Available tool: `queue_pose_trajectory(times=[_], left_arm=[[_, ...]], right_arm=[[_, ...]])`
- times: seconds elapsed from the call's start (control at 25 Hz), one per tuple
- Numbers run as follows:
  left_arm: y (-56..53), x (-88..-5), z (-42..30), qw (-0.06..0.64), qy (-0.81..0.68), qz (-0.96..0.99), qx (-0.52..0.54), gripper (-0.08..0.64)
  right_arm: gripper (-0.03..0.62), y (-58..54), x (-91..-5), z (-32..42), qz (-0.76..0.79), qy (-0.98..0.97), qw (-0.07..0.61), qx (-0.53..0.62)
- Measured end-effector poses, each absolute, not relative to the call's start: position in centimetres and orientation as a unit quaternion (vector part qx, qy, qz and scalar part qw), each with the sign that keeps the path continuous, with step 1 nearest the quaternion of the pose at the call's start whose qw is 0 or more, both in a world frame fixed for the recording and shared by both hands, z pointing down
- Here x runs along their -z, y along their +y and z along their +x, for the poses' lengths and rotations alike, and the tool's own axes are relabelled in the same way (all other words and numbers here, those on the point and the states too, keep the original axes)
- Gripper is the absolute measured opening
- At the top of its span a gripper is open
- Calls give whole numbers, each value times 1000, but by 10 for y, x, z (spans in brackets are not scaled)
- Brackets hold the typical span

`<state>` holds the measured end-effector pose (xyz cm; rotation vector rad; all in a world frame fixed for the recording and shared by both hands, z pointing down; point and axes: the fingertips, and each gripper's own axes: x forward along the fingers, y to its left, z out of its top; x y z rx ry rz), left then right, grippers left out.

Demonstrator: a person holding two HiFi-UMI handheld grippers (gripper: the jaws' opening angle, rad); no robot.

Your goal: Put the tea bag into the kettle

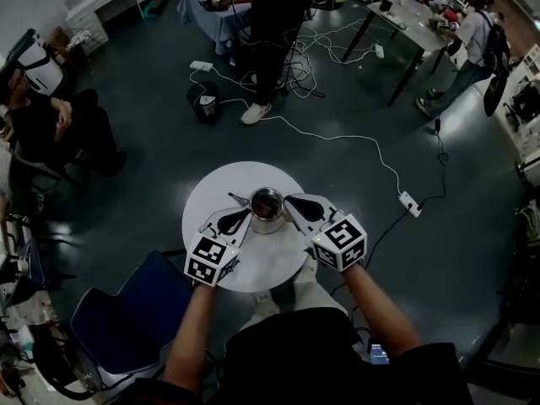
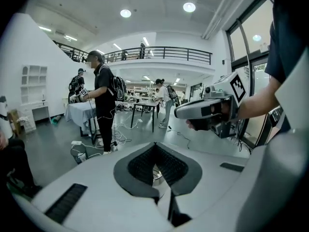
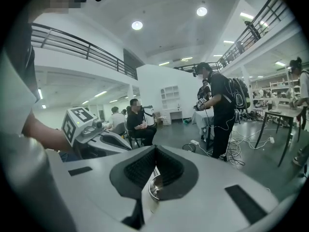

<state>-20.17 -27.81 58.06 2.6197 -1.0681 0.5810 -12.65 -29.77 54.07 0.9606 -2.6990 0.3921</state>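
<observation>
L gripper (image 1: 245, 213), R gripper (image 1: 288, 199) closed, flank kettle (image 1: 267, 210).

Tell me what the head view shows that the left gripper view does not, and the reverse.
Only the head view: the whole round table, the open top of the kettle and a blue chair.

Only the left gripper view: the ceiling lights and the balcony railing.

Both: the left gripper, jaws shut; the right gripper; a standing person in black; and the kettle, though the left gripper view gives only a bit of its rim behind the jaws. Neither shows a tea bag.
</observation>
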Motion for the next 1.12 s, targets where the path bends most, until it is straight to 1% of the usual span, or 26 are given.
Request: queue_pose_trajectory(times=[0.24,0.56,0.92,1.12], left_arm=[[-262,-564,-215,131,-364,906,-171,15],[-244,-569,-229,133,-357,911,-160,15],[-237,-568,-232,132,-343,919,-145,15],[-234,-573,-228,142,-323,925,-140,15]], right_arm=[[18,-286,-535,-134,348,-922,116,-125],[18,-273,-539,-143,370,-915,103,-121],[17,-266,-541,-150,384,-909,111,-119],[17,-263,-541,-150,387,-907,113,-117]])
